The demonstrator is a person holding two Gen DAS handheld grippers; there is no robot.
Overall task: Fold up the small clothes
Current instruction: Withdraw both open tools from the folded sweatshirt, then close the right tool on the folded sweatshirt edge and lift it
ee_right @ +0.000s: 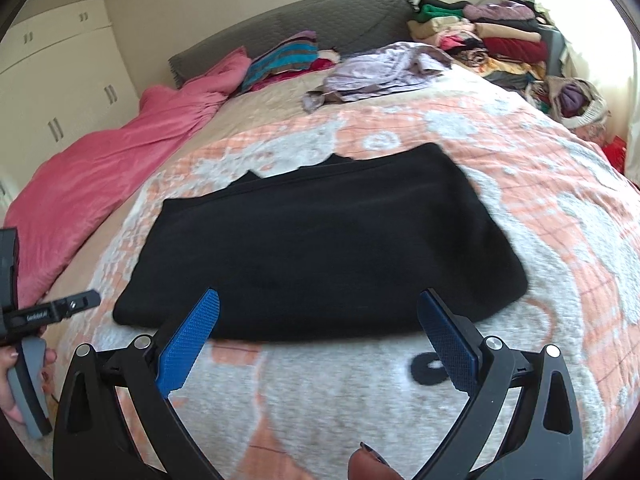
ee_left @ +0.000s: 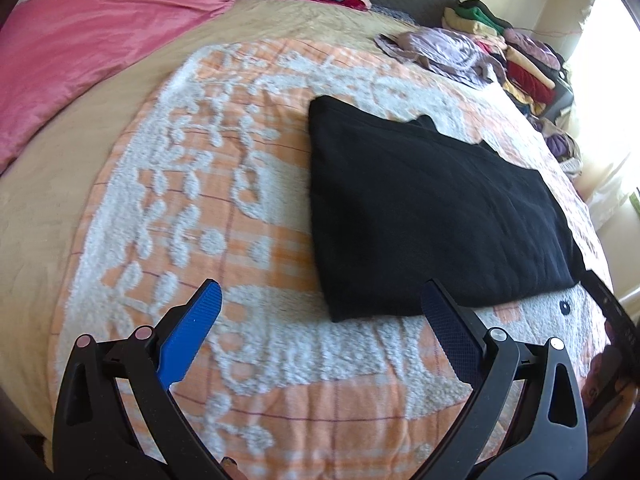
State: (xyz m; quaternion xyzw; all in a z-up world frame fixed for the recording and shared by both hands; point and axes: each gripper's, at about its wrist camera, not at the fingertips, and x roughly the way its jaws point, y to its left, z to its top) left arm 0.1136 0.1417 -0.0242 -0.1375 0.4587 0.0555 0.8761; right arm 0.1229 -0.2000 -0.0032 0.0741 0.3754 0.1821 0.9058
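Flat, black garment (ee_right: 320, 248) folded, long axis across right gripper (ee_right: 318, 312).

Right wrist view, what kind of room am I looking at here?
Most likely a bedroom: a bed with a grey headboard, a pink duvet, built-in wardrobes, and piled clothes.

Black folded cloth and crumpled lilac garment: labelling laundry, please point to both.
Black folded cloth (ee_right: 320, 248), right wrist view, middle of its top.
Crumpled lilac garment (ee_right: 380, 70), right wrist view, centre of the heap.

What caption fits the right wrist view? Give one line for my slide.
Open right claw hovers before a folded black garment on an orange-and-white blanket.
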